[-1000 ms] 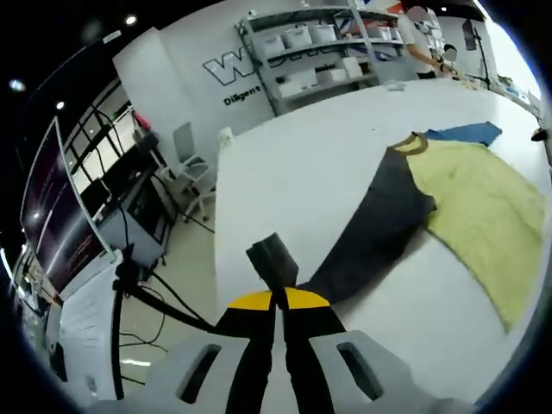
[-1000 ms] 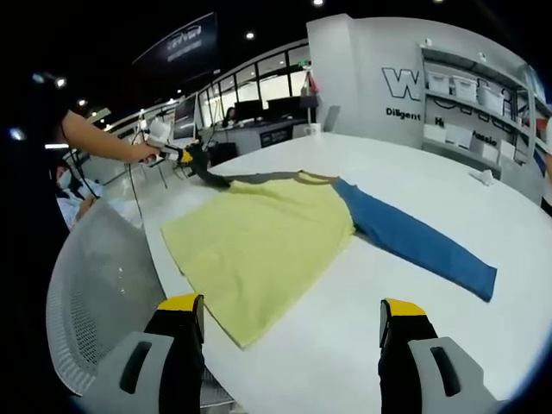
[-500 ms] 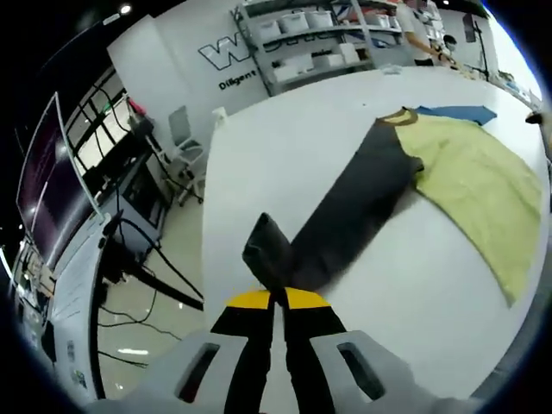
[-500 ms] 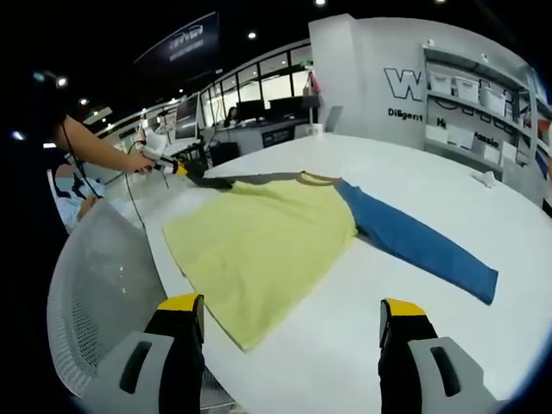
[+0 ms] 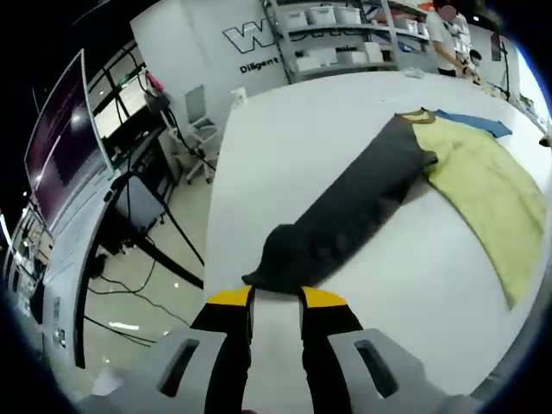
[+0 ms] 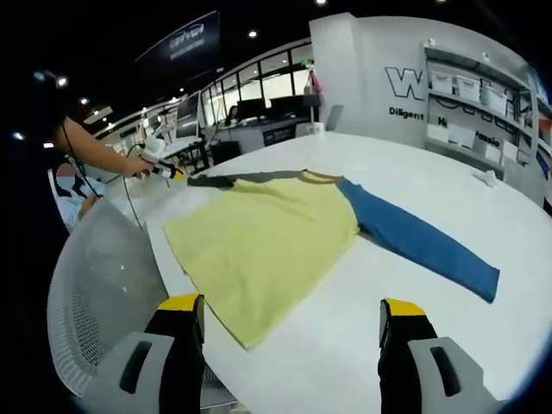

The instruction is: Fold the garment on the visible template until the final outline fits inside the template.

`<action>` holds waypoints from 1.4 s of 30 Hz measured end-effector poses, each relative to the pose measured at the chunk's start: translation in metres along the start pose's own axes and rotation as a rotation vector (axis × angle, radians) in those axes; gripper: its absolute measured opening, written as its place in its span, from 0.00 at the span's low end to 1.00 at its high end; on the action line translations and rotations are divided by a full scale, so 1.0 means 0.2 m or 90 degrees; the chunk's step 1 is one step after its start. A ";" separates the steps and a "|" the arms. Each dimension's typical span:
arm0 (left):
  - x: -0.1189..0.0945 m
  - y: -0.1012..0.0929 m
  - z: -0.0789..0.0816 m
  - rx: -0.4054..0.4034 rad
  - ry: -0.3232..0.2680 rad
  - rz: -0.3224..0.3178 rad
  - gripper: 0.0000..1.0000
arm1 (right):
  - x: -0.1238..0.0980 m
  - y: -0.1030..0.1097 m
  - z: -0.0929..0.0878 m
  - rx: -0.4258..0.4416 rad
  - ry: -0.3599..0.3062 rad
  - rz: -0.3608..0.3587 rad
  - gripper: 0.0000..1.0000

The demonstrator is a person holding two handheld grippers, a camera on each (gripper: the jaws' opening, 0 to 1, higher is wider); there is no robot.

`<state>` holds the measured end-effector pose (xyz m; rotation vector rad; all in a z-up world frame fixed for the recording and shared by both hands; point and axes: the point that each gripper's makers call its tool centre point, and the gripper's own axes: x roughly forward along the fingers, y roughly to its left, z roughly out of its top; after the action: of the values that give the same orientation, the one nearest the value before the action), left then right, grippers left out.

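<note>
A: What has just changed at the left gripper [image 5: 276, 297]?

B: A second ago its jaws were pinched shut on the cuff of the dark grey sleeve [image 5: 349, 211]. Now they stand a little apart with bare table between them, and the cuff lies crumpled on the white table [image 5: 285, 138] just beyond the tips. It has let go.

A: And the right gripper [image 6: 289, 319]?

B: Wide open as before, holding nothing, hovering off the hem of the yellow-bodied long-sleeved shirt [image 6: 263, 237].

A: Where does the shirt sit?

B: Flat on the table, body in the middle, the blue sleeve [image 6: 423, 246] stretched out one way and the grey sleeve the opposite way. I can't make out any template outline under it.

A: So for the task?

B: I judge the garment is only spread out, and no fold is made yet.

A: Any containers?

B: White bins on the grey shelving [image 5: 345, 34] against the far wall; contents too small to tell.
</note>
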<state>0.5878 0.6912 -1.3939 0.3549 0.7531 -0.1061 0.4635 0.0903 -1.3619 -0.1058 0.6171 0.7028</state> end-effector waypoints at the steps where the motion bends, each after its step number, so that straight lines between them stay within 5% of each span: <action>1: 0.01 0.01 0.01 -0.003 0.000 -0.001 0.17 | 0.00 0.00 0.00 0.000 0.001 -0.001 0.81; 24: 0.28 0.01 0.16 -0.004 -0.003 -0.036 0.15 | -0.03 0.00 -0.03 0.011 0.025 -0.022 0.81; 42: 0.37 -0.01 0.13 -0.021 0.023 -0.073 0.01 | -0.03 -0.02 -0.02 0.012 0.034 -0.032 0.80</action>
<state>0.6582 0.6828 -1.4286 0.2824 0.8096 -0.1961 0.4606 0.0836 -1.3615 -0.1223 0.6694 0.6468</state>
